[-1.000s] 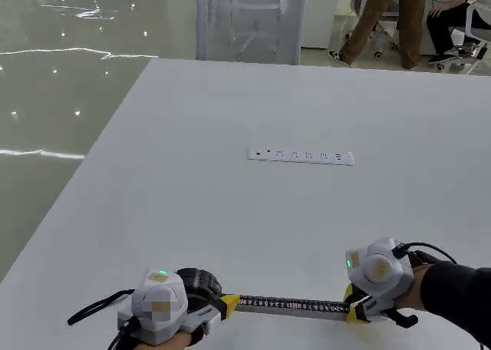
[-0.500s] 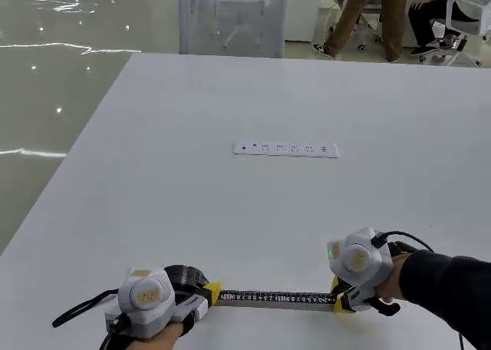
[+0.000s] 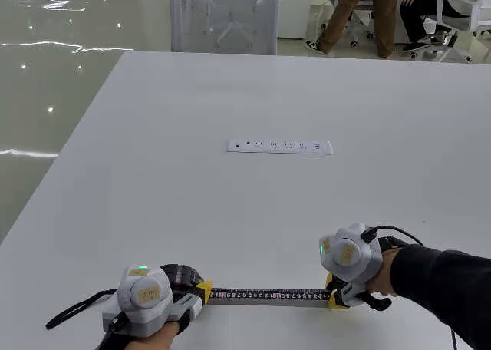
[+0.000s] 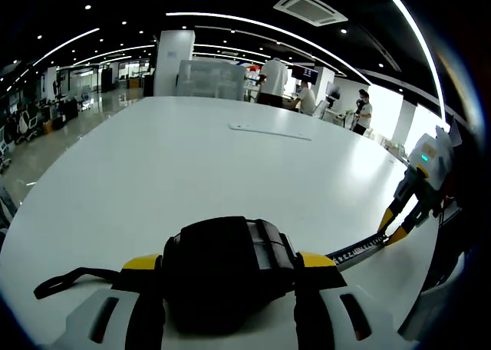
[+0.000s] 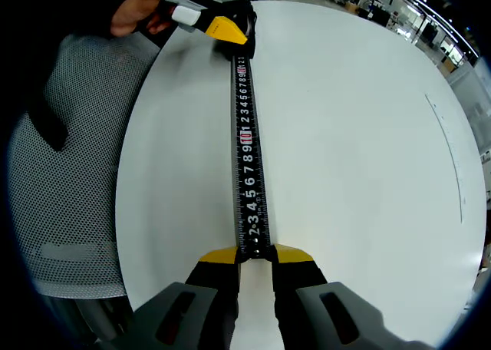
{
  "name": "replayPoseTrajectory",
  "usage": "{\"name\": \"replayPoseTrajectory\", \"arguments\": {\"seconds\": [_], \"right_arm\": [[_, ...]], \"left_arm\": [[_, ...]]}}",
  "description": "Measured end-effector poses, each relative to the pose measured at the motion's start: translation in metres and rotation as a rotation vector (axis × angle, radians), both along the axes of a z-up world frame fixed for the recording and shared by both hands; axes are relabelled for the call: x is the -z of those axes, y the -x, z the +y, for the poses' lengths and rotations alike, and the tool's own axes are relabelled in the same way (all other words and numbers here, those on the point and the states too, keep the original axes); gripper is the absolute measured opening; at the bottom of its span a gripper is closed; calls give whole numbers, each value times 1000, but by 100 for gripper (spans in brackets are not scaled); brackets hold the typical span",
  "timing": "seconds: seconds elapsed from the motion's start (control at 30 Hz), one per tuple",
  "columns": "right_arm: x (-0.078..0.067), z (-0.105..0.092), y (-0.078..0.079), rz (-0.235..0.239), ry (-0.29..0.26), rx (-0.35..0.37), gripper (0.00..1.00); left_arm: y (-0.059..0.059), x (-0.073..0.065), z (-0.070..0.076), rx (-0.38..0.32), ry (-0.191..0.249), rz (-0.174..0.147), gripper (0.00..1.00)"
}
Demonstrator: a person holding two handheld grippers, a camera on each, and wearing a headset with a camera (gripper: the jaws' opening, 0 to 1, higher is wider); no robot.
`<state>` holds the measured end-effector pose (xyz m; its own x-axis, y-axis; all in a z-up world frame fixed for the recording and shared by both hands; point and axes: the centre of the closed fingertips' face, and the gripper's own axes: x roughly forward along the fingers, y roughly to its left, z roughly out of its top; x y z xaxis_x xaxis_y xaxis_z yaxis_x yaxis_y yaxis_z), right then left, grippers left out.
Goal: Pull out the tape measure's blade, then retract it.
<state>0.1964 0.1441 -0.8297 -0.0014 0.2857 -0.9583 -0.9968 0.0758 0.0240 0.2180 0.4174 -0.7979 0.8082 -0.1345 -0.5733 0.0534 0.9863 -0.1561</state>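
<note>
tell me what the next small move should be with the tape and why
Probably slide the right gripper farther from the tape measure case. Its jaws pinch the blade at its tip, the left gripper clamps the case, and just a short length is out.

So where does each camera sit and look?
Head view: on the person's head, facing down at the table; left gripper, right gripper, dark sleeve show.
Left gripper view: on the left gripper, facing past the tape measure case toward the right gripper.
Right gripper view: on the right gripper, facing along the blade toward the left gripper.
Shared: both gripper views see the blade.
</note>
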Motion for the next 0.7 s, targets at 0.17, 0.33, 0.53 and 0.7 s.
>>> {"name": "replayPoseTrajectory", "arguments": {"seconds": [0.17,0.33,0.53,0.7], "right_arm": [[0,0,0,3,-1,8,12],[0,0,0,5,-6,10,12],[0,1,-1,4,-12,16,12],[0,1,-1,5,-19,24,12]], "left_arm": [[0,-1,-1,1,-1,7,64],[0,1,1,5,-16,22,63],[-1,2,0,7,-13,28,62],[-1,2,0,9,-10,32,62]]}}
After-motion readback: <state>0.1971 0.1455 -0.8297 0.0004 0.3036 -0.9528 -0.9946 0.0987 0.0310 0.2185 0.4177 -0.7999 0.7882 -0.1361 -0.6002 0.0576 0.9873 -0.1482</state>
